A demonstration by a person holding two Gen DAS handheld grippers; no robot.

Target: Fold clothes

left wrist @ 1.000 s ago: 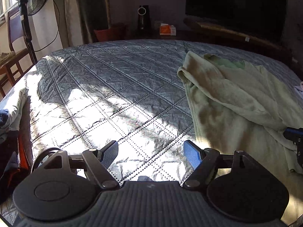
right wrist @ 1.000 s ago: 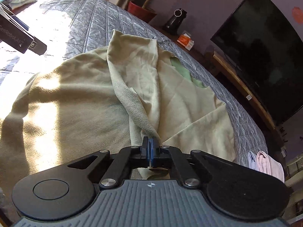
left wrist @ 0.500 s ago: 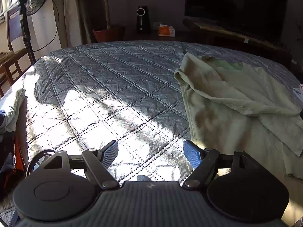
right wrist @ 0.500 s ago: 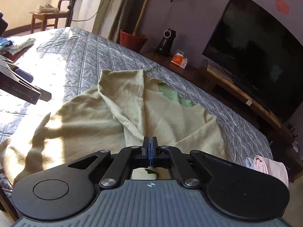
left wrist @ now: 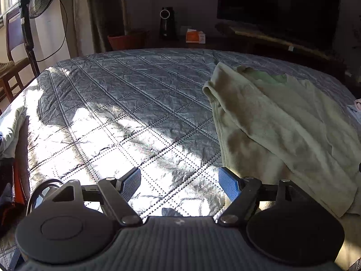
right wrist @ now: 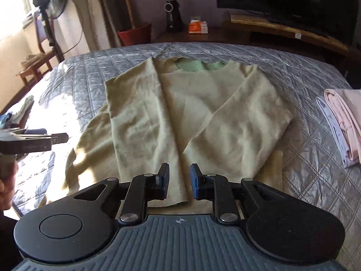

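On the grey quilted bedspread [right wrist: 293,72], a pale yellow-green fleece garment [right wrist: 203,113] is being released by the right gripper [right wrist: 179,180], its jaws just parting narrowly; the folded edge should be smoothed flat while the left gripper [left wrist: 179,184] is being held wide and empty.

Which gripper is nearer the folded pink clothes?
Right. The right gripper hovers over the beige garment, beside the folded pink clothes; the left gripper sits beyond the garment's far side.
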